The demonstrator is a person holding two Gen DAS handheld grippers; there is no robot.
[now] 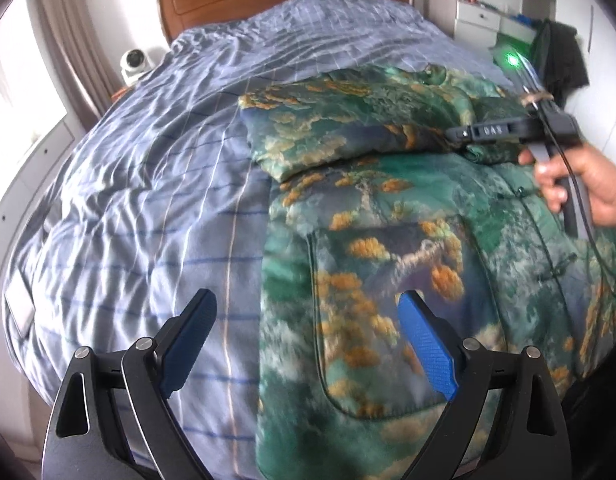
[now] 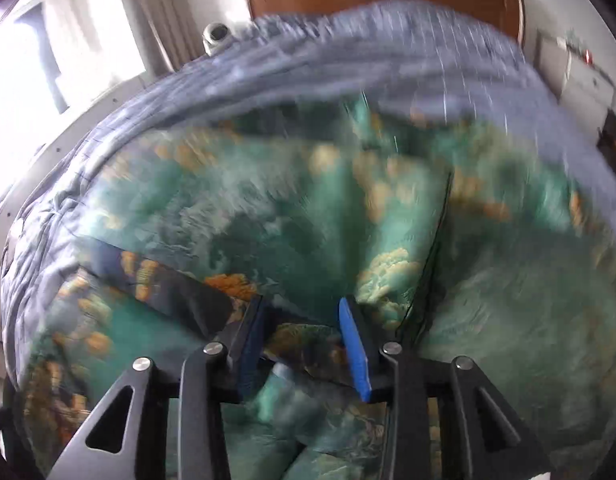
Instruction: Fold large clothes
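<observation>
Across the bed (image 1: 128, 184), covered in wrinkled blue striped bedding, a padded green coat (image 1: 387, 280) with orange blotches is lying, one sleeve folded across at 1 o'clock. At 6 o'clock the left hand-held gripper (image 1: 308, 320) is hovering, blue pads spread wide, holding nothing. At 3 o'clock a hand (image 1: 583, 188) is gripping the right hand-held gripper (image 2: 304, 328), partly spread, coat fabric bunching between its pads; grip unclear.
</observation>
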